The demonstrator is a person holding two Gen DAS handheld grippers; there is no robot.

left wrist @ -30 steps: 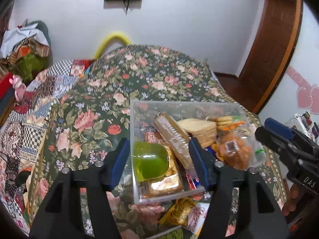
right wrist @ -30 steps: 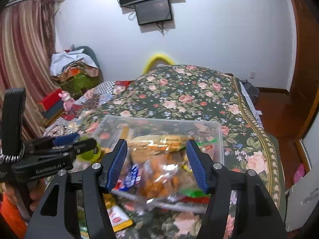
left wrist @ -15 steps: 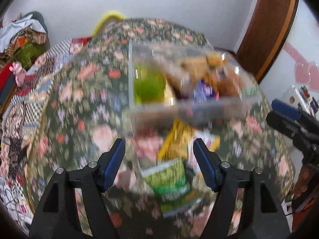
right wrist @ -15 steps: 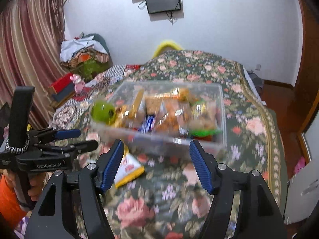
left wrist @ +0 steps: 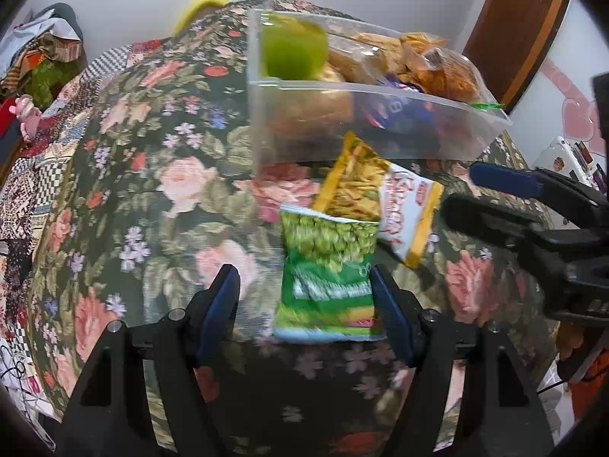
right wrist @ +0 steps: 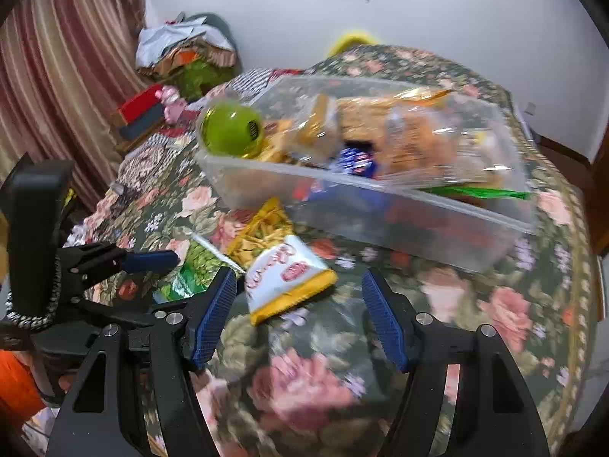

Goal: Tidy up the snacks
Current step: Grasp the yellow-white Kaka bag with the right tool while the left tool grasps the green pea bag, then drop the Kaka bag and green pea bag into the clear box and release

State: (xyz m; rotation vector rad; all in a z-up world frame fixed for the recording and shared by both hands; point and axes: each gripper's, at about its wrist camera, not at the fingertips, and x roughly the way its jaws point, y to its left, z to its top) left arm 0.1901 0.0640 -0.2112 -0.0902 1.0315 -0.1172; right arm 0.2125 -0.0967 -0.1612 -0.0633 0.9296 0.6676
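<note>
Between your left gripper (left wrist: 304, 306) pads, which are standing wide with nothing clamped, the green packet (left wrist: 327, 274) is lying flat on the floral cover (left wrist: 160, 175); you are best lowering squarely and pinching its near edge so it is not sliding. Beside it the yellow packet (left wrist: 352, 182) and white packet (left wrist: 409, 209) are overlapping, near the clear bin (left wrist: 380, 122) further back. Your right gripper (right wrist: 298, 314) is also spread wide and empty, hovering just short of the white packet. Print on every packet is blurring, and the bin's lower contents are hard to make out

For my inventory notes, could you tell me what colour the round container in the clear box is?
Lime green, translucent; the round container shows best in the right wrist view.
</note>
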